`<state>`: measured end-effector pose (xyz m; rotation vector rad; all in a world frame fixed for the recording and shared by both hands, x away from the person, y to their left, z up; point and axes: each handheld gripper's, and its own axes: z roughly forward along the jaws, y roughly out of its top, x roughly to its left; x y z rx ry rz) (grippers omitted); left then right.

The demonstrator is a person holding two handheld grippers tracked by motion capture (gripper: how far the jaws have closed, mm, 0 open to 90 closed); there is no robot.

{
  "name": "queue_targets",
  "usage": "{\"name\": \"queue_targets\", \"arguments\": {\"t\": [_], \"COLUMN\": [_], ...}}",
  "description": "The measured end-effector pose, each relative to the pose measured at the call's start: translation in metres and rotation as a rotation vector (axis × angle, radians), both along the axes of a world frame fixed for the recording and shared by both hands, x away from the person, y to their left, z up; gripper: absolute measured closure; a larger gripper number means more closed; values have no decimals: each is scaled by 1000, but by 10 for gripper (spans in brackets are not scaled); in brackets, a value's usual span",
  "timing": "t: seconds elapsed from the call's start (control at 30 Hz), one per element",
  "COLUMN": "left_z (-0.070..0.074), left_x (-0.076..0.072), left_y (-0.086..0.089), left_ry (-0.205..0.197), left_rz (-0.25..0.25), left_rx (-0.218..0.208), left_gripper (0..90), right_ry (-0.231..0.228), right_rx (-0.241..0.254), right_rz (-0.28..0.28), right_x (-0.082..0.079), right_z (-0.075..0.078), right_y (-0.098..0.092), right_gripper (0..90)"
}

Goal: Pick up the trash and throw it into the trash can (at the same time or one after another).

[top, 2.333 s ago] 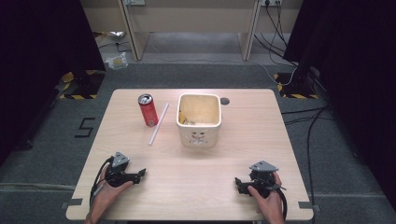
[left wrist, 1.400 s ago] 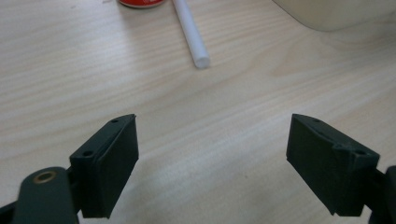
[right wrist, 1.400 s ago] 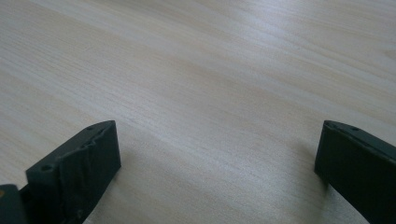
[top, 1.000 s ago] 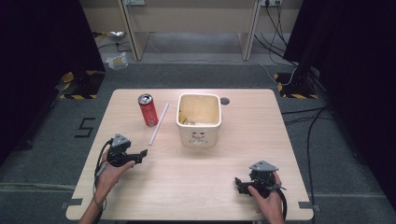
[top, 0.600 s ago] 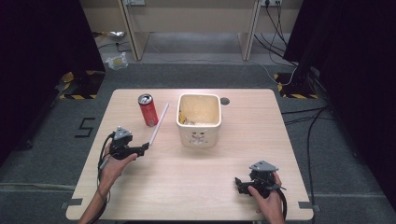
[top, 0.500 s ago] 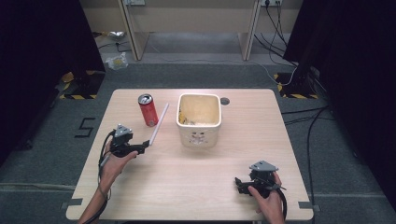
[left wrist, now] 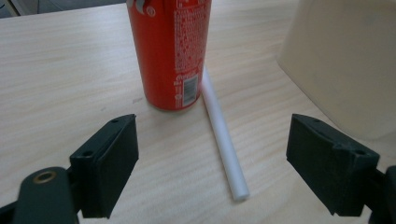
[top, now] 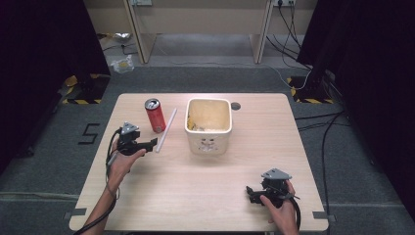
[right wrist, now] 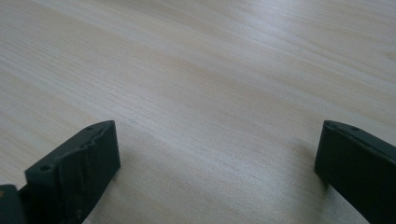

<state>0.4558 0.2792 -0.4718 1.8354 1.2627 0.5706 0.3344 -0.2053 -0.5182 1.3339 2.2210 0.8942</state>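
Pale wooden table (top: pixel 205 196) stands on grey carpet. Toward its far edge, left of centre, a red aluminium drink can (top: pixel 155 115) stands upright, a white plastic tube (top: pixel 166 129) lying just beside it and a cream square plastic bucket (top: pixel 208 126) to the right. The left gripper (top: pixel 149 144), jaws spread wide, points at the tube's near end. The right gripper (top: pixel 250 193) rests near the front right corner, jaws apart, grasping nothing.
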Motion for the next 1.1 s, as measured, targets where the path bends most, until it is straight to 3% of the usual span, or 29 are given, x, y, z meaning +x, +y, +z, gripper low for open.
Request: {"name": "queue_targets", "arguments": {"t": [0.5, 1.1], "left_z": [5, 6], "left_x": [26, 60], "left_y": [-14, -19], "left_ry": [-6, -22], "left_rz": [1, 64], "left_rx": [10, 5], "left_gripper": [162, 176], "right_ry": [2, 1], "right_rx": [-1, -1], "right_rz": [2, 3], "right_x": [0, 0], "right_z": [0, 0], "right_y": [0, 0], "right_gripper": [3, 3]}}
